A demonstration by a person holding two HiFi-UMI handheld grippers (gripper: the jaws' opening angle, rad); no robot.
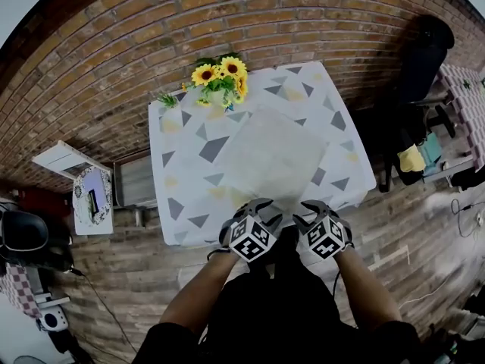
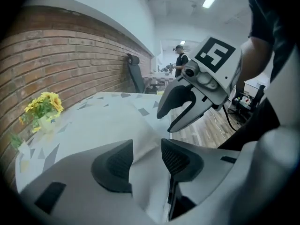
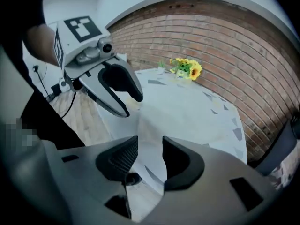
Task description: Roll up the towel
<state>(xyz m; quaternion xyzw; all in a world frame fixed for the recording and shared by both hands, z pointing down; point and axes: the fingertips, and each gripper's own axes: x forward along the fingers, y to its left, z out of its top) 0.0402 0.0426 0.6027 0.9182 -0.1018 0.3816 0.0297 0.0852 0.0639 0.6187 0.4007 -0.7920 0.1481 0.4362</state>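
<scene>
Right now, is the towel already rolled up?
No, the towel lies spread out flat on the table, with no rolled part showing.

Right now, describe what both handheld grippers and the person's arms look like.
The left gripper and right gripper match: light grey plastic bodies, curved jaws lined with black ribbed pads, each carrying a white cube with black square markers. The person's forearms are bare below black short sleeves.

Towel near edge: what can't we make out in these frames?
- Head view: the towel near edge is hidden behind the left gripper and right gripper.
- Both gripper views: jaws stand apart over pale cloth. The towel versus tablecloth boundary is unclear, pale on pale and blurred.
- Contact with the cloth: no view settles it.
- Left gripper view: the distant person is too small to read.
</scene>
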